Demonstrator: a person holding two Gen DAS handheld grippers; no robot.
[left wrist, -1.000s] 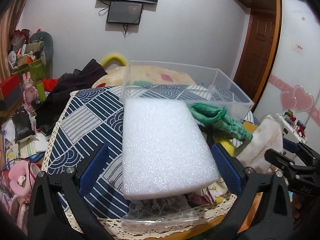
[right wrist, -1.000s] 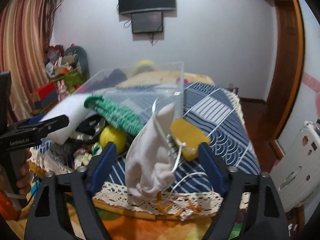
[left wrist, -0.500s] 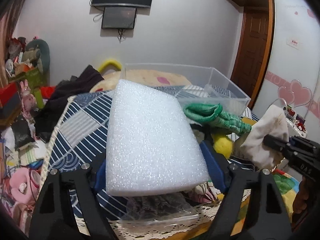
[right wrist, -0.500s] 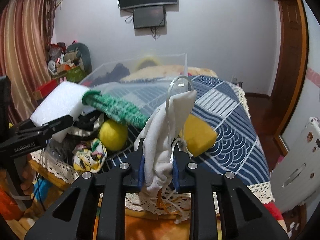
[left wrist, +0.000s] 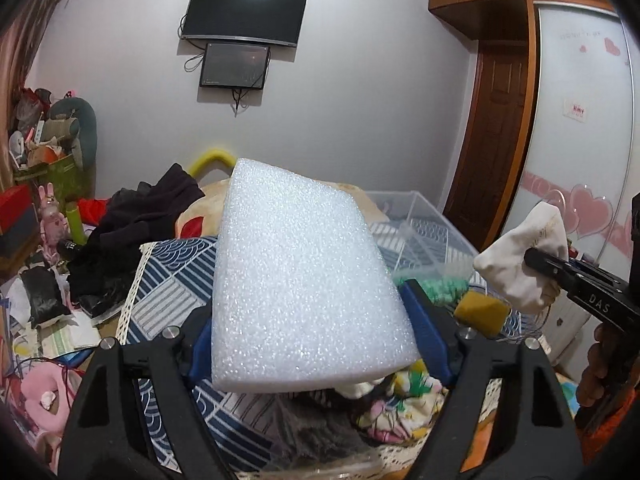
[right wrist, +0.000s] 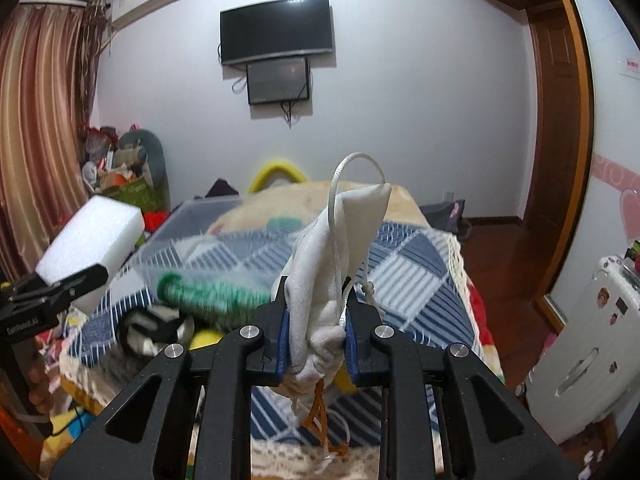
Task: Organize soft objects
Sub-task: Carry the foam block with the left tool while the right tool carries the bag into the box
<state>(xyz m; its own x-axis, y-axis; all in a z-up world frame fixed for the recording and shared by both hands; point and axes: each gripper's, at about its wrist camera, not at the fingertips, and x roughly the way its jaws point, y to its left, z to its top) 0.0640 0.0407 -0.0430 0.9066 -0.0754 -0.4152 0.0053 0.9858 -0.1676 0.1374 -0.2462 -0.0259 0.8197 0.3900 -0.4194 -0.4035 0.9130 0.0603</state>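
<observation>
My left gripper (left wrist: pixel 312 340) is shut on a thick white foam block (left wrist: pixel 300 284) and holds it lifted above the table; the block also shows in the right wrist view (right wrist: pixel 90 240). My right gripper (right wrist: pixel 318 340) is shut on a white drawstring cloth bag (right wrist: pixel 332 264) and holds it raised; the bag also shows in the left wrist view (left wrist: pixel 524 260). A clear plastic bin (left wrist: pixel 420 224) stands on the blue patterned tablecloth (left wrist: pixel 168 284) behind both. A green knitted item (right wrist: pixel 216 292), a yellow sponge (left wrist: pixel 482 312) and a yellow ball (right wrist: pixel 202 338) lie on the table.
A floral cloth (left wrist: pixel 404 400) and a dark fabric in a clear bag (left wrist: pixel 320 436) lie at the table's front edge. Dark clothes (left wrist: pixel 140 220) are heaped at the back left. A white suitcase (right wrist: pixel 580 360) stands right of the table. Clutter fills the floor at left.
Both grippers rose. The left one lifted the foam block off the table and tilted it up. The right one closed on the white bag and raised it.
</observation>
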